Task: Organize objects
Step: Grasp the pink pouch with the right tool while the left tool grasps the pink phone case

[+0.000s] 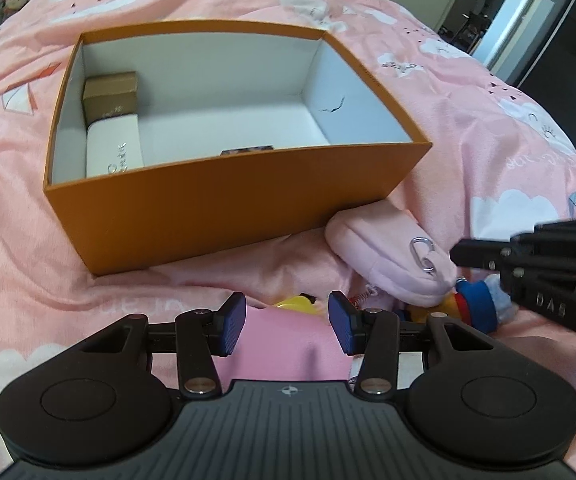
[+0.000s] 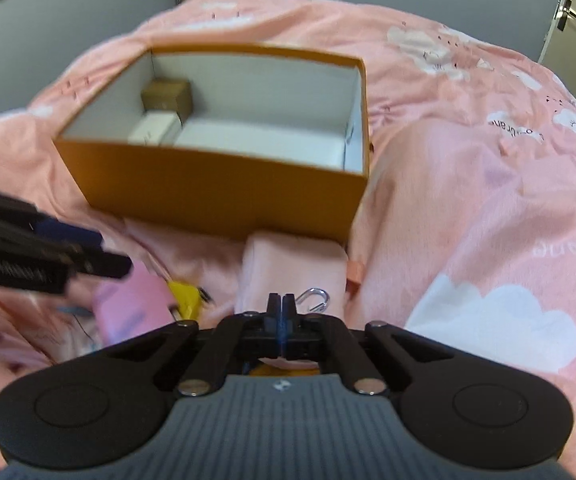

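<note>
Right gripper (image 2: 282,308) fingers closed, perhaps pinching the pink pouch (image 2: 292,268); left gripper (image 1: 286,322) fingers open.

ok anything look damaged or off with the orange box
Yes: the orange box has a dark jagged mark, seemingly a tear, on its white inner right wall. The box also sits tilted on the rumpled pink blanket.

Left hand-held gripper (image 1: 286,322): matte black linkage arms, silver pivot rivets, ribbed grey body with crosshair mark, blue ribbed pads (image 1: 235,322). Right hand-held gripper (image 2: 282,312): same build; "DAS" embossed on side.
</note>
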